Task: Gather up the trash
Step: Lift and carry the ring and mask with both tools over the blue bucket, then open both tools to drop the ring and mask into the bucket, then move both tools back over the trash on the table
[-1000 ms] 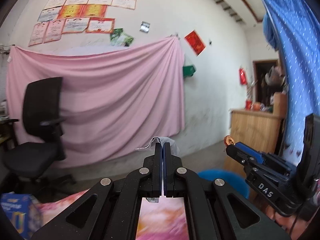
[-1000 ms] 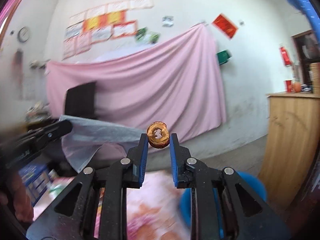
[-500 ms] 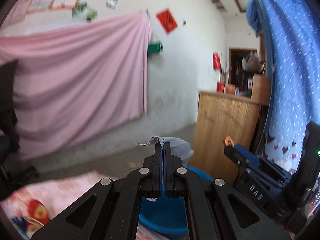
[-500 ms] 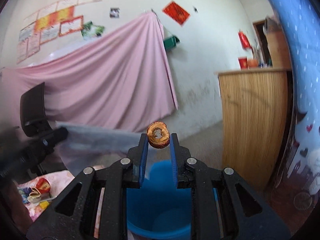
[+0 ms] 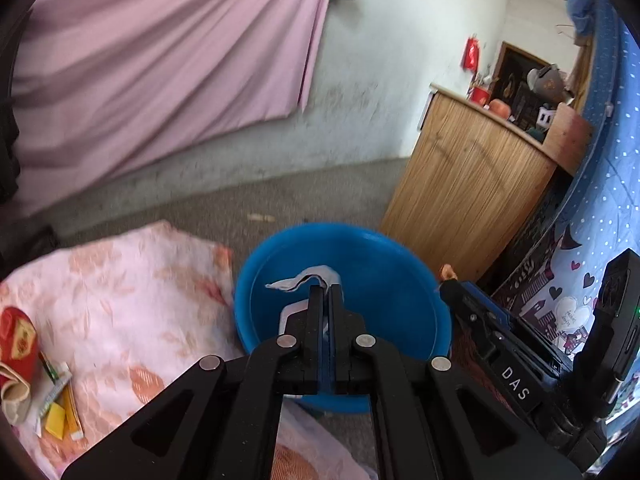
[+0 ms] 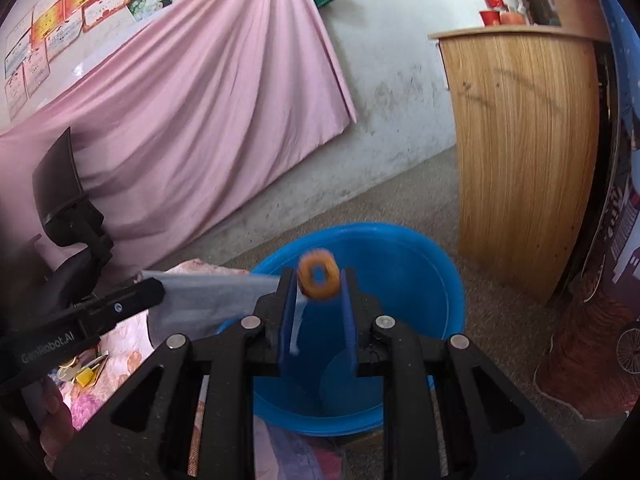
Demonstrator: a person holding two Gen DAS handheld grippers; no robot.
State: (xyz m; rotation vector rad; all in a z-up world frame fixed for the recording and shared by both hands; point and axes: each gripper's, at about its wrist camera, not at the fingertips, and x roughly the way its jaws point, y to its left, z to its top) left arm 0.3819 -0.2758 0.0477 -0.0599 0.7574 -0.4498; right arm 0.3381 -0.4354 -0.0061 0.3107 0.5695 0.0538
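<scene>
Trash held in both grippers sits above a blue bucket (image 5: 400, 280) that stands on the grey floor (image 5: 200, 208) beside a wooden counter (image 5: 472, 184).

Left gripper (image 5: 325, 292): the jaws are pressed together with no visible gap, pinching a thin grey-white sheet (image 5: 296, 280). In the left wrist view the sheet's free edge curls out to the left of the fingertips, over the bucket opening. In the right wrist view the same sheet (image 6: 200, 300) hangs flat from the left gripper (image 6: 156, 290) and extends across to the bucket rim.

Right gripper (image 6: 319, 280): the jaws stand moderately apart. An orange ring-shaped piece (image 6: 319, 280) lies between the fingertips, directly over the bucket (image 6: 420, 280) interior. The ring is blurred, and a narrow gap appears on its left side; whether the blue pads (image 6: 349, 312) grip it cannot be determined. In the left wrist view the right gripper (image 5: 446, 280) shows at the bucket's right rim, with only a small orange part of the ring visible at its tip.

Surroundings: a floral pink cloth (image 5: 120, 300) lies just left of the bucket, touching its side. On the cloth's left edge rest a red pouch (image 5: 18, 344) and yellow wrappers (image 5: 60, 412). A pink sheet (image 5: 160, 60) hangs on the white wall behind.
</scene>
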